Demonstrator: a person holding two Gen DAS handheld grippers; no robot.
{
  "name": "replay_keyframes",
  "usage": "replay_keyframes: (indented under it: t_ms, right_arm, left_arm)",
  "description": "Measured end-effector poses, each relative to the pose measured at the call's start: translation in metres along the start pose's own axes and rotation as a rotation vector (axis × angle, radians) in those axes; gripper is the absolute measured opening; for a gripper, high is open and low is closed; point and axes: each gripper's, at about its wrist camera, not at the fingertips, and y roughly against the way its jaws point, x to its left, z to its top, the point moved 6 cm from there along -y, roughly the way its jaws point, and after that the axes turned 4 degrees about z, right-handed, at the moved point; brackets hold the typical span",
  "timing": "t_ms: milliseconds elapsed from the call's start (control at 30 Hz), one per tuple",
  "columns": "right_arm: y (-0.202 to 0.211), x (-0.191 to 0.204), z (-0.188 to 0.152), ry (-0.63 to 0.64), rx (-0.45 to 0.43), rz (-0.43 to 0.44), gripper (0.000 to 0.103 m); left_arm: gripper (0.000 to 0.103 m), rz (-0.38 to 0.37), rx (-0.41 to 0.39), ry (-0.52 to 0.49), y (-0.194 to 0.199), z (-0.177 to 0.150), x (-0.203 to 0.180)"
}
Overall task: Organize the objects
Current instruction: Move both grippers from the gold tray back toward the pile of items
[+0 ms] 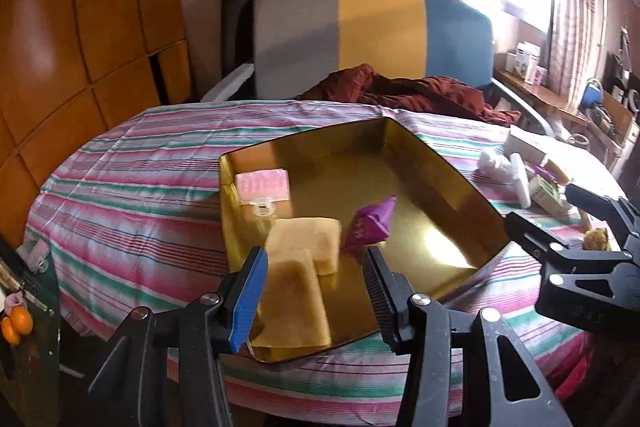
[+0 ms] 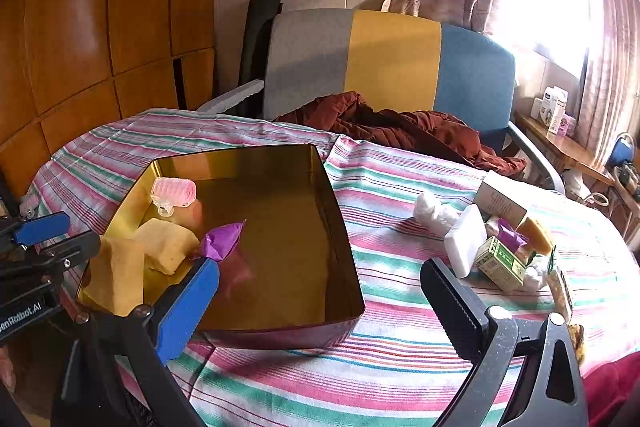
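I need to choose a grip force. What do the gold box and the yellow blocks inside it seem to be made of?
The gold box looks like thin metal, probably tin: its inner walls are glossy and mirror the light and the items inside. The yellow blocks look like soft sponge or foam: matte, slightly porous faces with rounded edges. Soap cannot be ruled out.

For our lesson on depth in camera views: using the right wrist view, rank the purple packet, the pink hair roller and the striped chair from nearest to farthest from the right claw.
1. Purple packet: in the tin, just beyond the blue finger of the right claw.
2. Pink hair roller: in the tin's far left corner.
3. Striped chair: behind the table, farthest.
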Motion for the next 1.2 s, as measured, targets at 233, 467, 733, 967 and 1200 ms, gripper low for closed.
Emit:
replay_keyframes:
  t_ms: [233,467,733,967,1200]
  right_arm:
    - [0.001,-0.023,-0.005,-0.07,0.029,0.0,0.102]
    - [0.003,-0.082,-0.013,-0.176,0.073,-0.041,0.102]
    - [0.025,-0.178,-0.021,-0.327,0.128,-0.105,0.102]
    - [0.05,-0.262,-0.043,-0.448,0.213,-0.183,0.102]
    - [0.049,-0.312,-0.07,-0.605,0.276,-0.212,0.102]
  left_arm:
    - [0.05,-0.067,-0.001,-0.033,0.002,0.003,-0.019]
    - [0.05,-0.141,-0.001,-0.101,0.004,0.01,-0.051]
    - [0.05,-0.232,0.035,-0.181,0.001,0.007,-0.09]
    - [0.05,-0.287,0.068,-0.244,-0.002,-0.002,-0.119]
    - [0.05,-0.307,0.085,-0.27,-0.005,-0.002,-0.133]
